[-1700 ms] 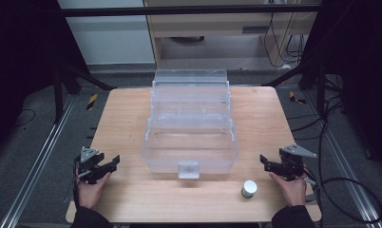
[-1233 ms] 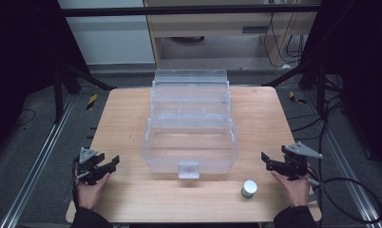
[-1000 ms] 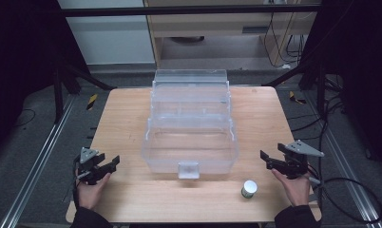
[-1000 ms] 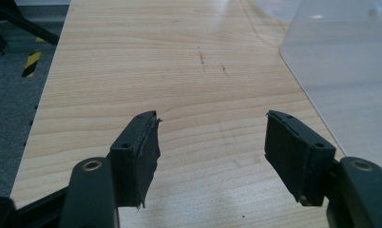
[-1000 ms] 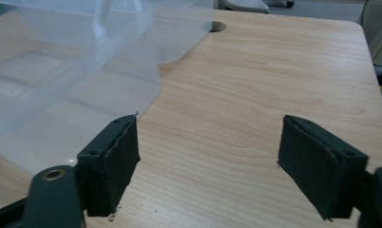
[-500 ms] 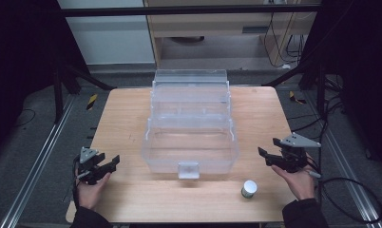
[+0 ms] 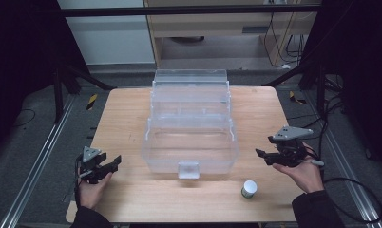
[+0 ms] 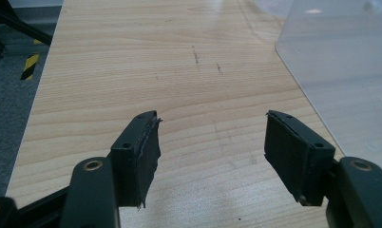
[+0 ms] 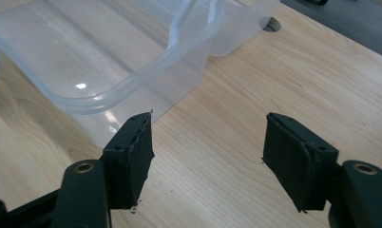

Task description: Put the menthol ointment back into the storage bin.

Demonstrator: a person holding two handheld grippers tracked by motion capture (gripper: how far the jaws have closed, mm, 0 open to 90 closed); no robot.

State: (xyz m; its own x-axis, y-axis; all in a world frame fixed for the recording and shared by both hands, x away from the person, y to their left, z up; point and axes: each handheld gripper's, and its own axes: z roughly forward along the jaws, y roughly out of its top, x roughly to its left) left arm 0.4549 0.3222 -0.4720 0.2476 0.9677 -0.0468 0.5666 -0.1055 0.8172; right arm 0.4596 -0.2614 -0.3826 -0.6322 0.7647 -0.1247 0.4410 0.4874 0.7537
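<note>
Barely anything is getting done: from above, the small white jar (image 7: 249, 189) is sitting untouched beside the clear bin (image 7: 191, 142). Left gripper (image 8: 212, 152) is idling spread, empty. Right gripper (image 9: 208, 152), jaws narrowing yet apart, is gripping nothing.

the worktop (image 7: 127, 118) is pale wood with fine grain, smooth and faintly sheened, with a few small dark scuffs. the storage box (image 7: 191, 142) is clear plastic, glossy, catching light on its rim and walls. the small jar (image 7: 249, 189) looks like white plastic with a green band. the fingers (image 8: 140, 156) carry matt black rubbery pads, frayed at one edge, on dark satin arms with brass-coloured rivets
</note>
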